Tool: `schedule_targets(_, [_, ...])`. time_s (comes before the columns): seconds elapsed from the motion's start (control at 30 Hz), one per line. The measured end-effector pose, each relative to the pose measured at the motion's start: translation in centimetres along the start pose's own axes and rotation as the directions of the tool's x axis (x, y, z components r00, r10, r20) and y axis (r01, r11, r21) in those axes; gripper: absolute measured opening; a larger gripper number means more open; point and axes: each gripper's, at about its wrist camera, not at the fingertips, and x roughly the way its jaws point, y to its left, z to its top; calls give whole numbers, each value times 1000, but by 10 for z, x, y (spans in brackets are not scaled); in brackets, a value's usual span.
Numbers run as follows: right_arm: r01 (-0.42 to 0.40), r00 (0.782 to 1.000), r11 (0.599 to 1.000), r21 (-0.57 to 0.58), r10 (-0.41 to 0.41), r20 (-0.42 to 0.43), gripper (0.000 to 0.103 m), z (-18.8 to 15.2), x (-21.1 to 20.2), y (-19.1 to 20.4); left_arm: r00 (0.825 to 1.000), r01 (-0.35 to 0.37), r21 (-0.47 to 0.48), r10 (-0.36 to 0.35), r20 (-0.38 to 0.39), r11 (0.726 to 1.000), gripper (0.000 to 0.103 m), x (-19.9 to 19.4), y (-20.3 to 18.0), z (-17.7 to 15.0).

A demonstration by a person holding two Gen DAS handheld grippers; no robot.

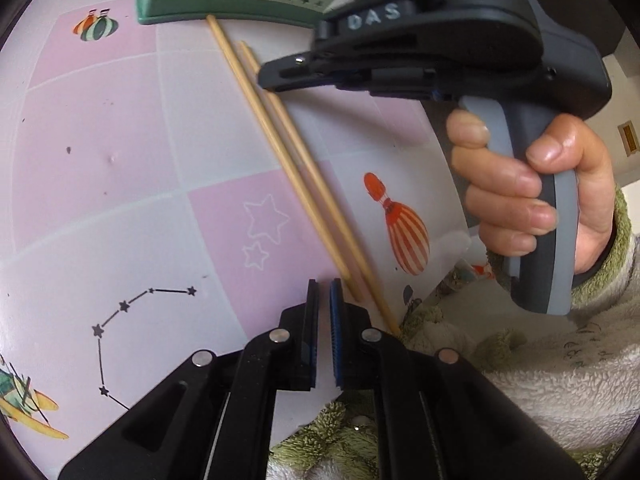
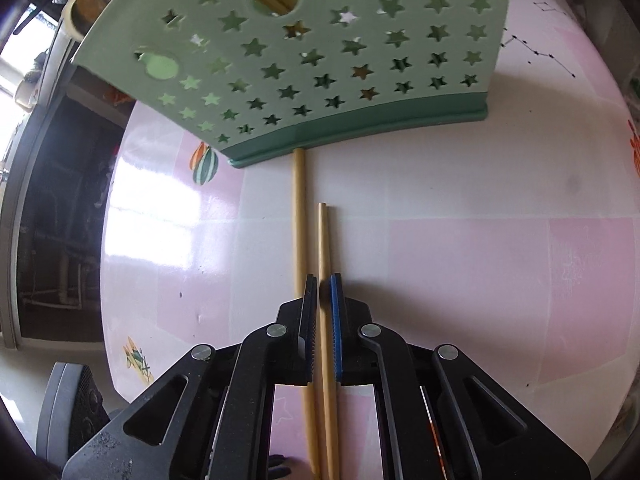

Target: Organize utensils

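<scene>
Two wooden chopsticks lie side by side on the table, their far ends toward the green star-holed utensil holder (image 2: 360, 128). My right gripper (image 2: 324, 280) is shut on the right chopstick (image 2: 323, 240), which runs between its pads. The left chopstick (image 2: 298, 216) touches the holder's base and passes under the left finger. In the left wrist view a hand holds the right gripper (image 1: 266, 76) down over both chopsticks (image 1: 280, 152). The holder (image 1: 240, 8) stands beyond them. My left gripper (image 1: 324, 285) is shut with nothing in it, just left of the chopsticks' near ends. Tan sticks show through a hole in the holder.
The table wears a glossy pink-and-white cover (image 2: 460, 260) printed with stars and balloons. Its left edge (image 2: 108, 280) drops to a dark space and a grey object (image 2: 68, 412). A hand (image 1: 520, 184) in a fleecy sleeve (image 1: 560, 380) fills the right side of the left wrist view.
</scene>
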Motion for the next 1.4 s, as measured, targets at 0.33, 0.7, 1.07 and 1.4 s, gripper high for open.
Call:
schedule_targets(0.33, [59, 992, 992, -112, -46, 114, 5, -16, -23, -26, 984, -93, -116, 109, 138, 989, 7, -21, 24, 14])
schedule_targets(0.7, [149, 957, 936, -319, -55, 286, 17, -50, -16, -7, 931, -226, -128, 252, 263, 966, 33, -42, 25, 44])
schedule_targets(1.07, [72, 949, 986, -151, -21, 315, 11, -50, -36, -70, 857, -430, -55, 426, 289, 901, 37, -23, 19, 110])
schedule_targets(1.4, [16, 946, 992, -125, 26, 324, 11, -31, -38, -79, 787, -581, 28, 553, 274, 813, 26, 12, 4, 121])
